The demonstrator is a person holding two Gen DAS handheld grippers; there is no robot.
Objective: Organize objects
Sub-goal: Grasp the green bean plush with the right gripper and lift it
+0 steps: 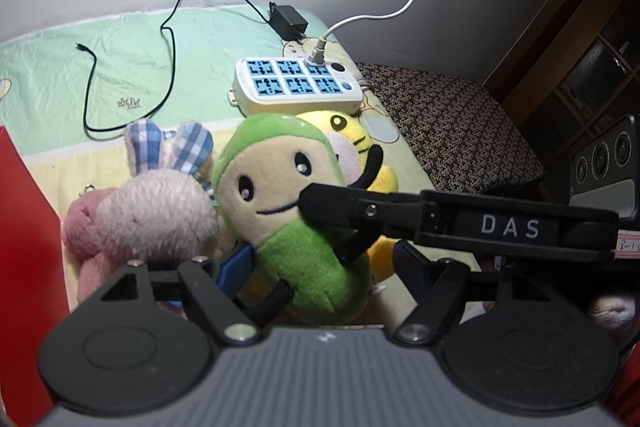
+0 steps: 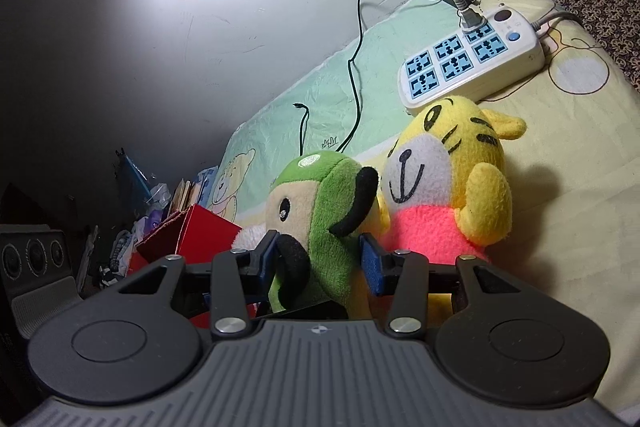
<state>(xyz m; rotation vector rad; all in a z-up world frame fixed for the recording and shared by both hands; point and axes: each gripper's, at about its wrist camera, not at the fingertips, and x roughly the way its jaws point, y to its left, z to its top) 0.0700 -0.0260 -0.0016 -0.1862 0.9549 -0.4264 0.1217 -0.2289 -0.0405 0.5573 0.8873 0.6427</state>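
Observation:
A green plush toy (image 1: 308,247) with a beige smiling face stands on the bed, a yellow tiger plush (image 1: 352,135) behind it and a pink rabbit plush (image 1: 152,211) on its left. My left gripper (image 1: 320,263) is open, with the toy's lower body between its blue pads (image 1: 234,267). In the right wrist view my right gripper (image 2: 320,263) is shut on the green plush toy (image 2: 320,227) low on its body. The tiger plush (image 2: 452,179) leans against the toy's right side. One black finger (image 1: 340,205) of the right gripper presses the toy's cheek in the left wrist view.
A red box (image 1: 24,227) (image 2: 192,239) stands left of the toys. A white power strip (image 1: 296,83) (image 2: 472,63), a black adapter (image 1: 288,21) and a loose black cable (image 1: 172,39) lie on the green sheet behind. A patterned cushion (image 1: 448,123) and a speaker (image 1: 604,163) sit to the right.

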